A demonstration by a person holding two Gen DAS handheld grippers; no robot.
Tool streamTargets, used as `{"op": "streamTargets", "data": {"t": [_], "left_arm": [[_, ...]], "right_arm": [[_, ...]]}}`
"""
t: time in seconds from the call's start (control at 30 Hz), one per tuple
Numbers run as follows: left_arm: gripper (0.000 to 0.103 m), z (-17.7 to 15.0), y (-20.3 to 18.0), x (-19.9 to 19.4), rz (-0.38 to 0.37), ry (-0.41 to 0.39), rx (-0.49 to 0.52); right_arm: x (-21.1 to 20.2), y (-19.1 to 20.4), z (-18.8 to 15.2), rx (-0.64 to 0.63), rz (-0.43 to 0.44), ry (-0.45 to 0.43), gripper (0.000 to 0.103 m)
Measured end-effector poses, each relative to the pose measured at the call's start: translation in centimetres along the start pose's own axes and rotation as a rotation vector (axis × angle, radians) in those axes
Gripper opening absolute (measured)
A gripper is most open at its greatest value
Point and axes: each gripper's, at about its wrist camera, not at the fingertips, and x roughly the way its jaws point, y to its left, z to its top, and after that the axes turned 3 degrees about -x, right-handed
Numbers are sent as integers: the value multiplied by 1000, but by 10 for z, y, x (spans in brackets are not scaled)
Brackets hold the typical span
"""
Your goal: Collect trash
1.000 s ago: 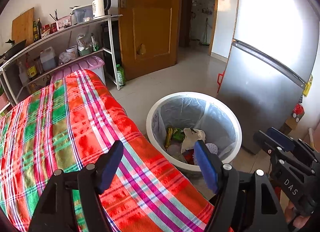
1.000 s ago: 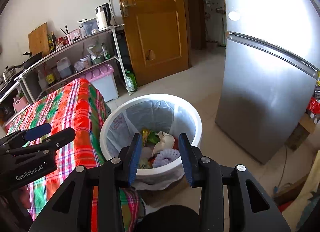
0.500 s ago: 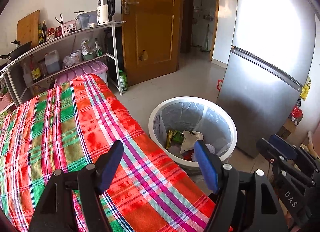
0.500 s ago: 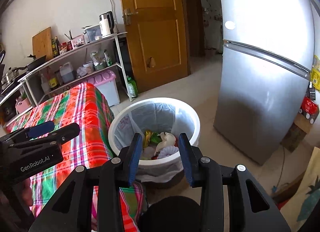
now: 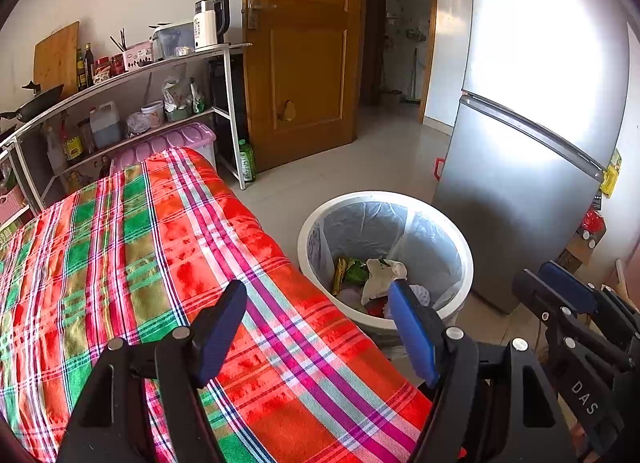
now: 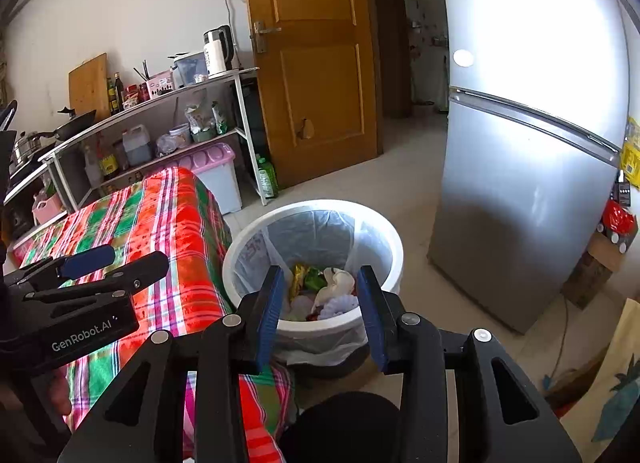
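A white round trash bin (image 5: 464, 251) (image 6: 384, 231) with a clear liner stands on the floor beside the table. Inside lies trash (image 5: 372, 279) (image 6: 324, 291): green and yellow wrappers, crumpled white paper, a purple piece. My left gripper (image 5: 316, 323) hovers open over the table's corner, nothing between its blue pads. My right gripper (image 6: 320, 311) is held open above and short of the bin, its jaws bare. Each gripper shows at the edge of the other's view: the right one (image 5: 568, 303) on the right side, the left one (image 6: 88, 267) on the left side.
A table with a red, green and pink plaid cloth (image 5: 120, 263) (image 6: 160, 223) fills the left. Behind it stand a metal shelf (image 5: 132, 95) with bottles and a kettle, and a pink-lidded box (image 6: 216, 167). A silver fridge (image 5: 540, 143) (image 6: 528, 163) stands right of the bin; a wooden door (image 5: 304, 55) behind.
Both views have drawn back a little from the bin, which looks smaller and lower now. Both grippers stay just as wide, with nothing in them.
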Motion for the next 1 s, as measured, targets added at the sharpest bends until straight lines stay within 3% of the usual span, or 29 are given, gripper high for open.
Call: {"op": "streamTargets", "data": {"t": [1.0], "left_arm": [[75, -3, 1, -3, 14, -2, 1]], "right_arm": [[-1, 1, 3, -2, 11, -5, 39]]}}
